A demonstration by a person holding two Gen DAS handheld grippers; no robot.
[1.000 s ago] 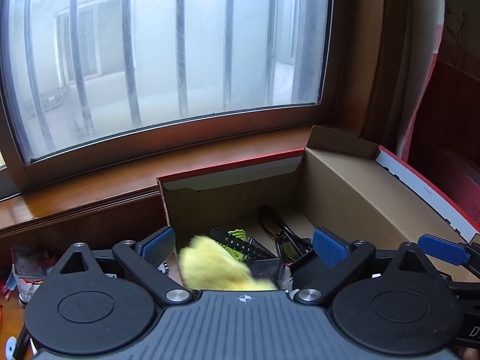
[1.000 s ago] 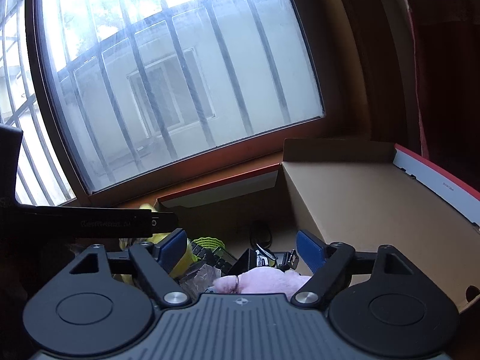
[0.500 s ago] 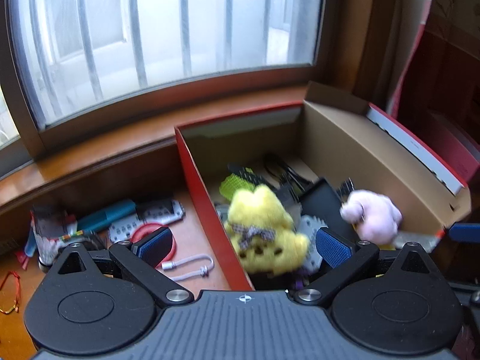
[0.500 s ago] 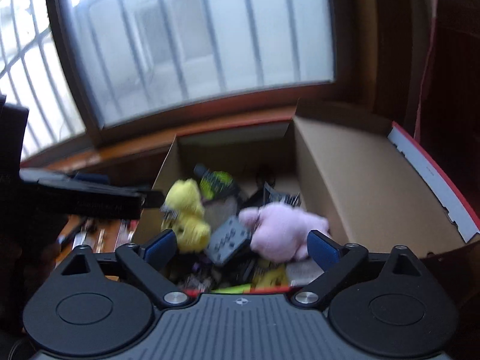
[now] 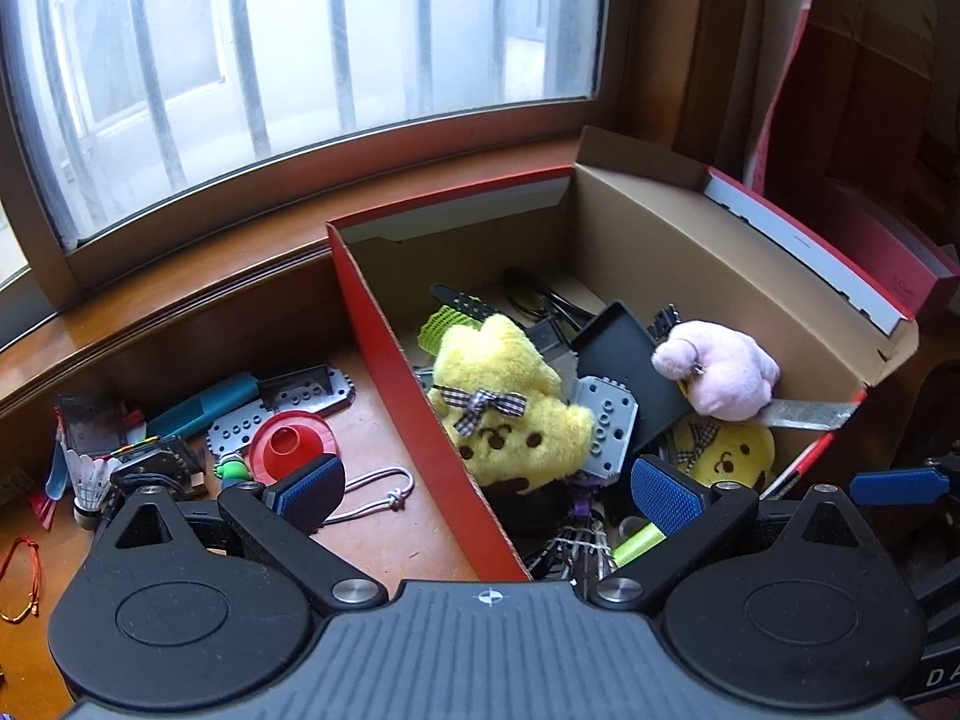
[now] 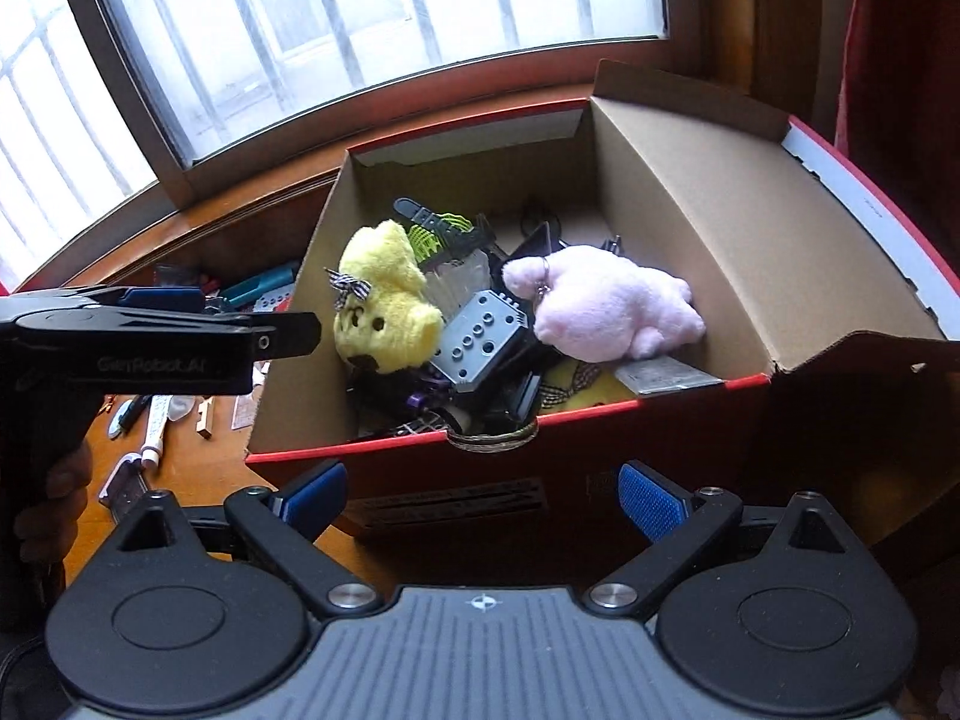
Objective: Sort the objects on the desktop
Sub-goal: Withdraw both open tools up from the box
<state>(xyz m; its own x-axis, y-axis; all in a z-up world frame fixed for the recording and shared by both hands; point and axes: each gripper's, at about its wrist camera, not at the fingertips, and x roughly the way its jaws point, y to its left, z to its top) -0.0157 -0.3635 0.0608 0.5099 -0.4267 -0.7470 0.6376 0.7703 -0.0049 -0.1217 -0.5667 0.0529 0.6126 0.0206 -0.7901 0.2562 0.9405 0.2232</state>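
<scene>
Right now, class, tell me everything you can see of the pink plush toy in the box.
The pink plush toy is a soft, fuzzy, rounded animal shape with a metal keyring at its narrow end. It lies on its side in the cardboard box, near the right wall, on top of the pile. It rests over a flat metallic strip and beside a grey studded block. No gripper touches it.

Probably home: barred window (image 5: pixel 312 48), toys.

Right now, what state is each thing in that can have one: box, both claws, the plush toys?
Shoe box: open, lid flipped back, partly filled.
Left claw: open, empty.
Right claw: open, empty, outside the box.
Yellow plush: lying in the box.
Pink plush: lying in the box, on the clutter.
Red cone: on the desk.
</scene>
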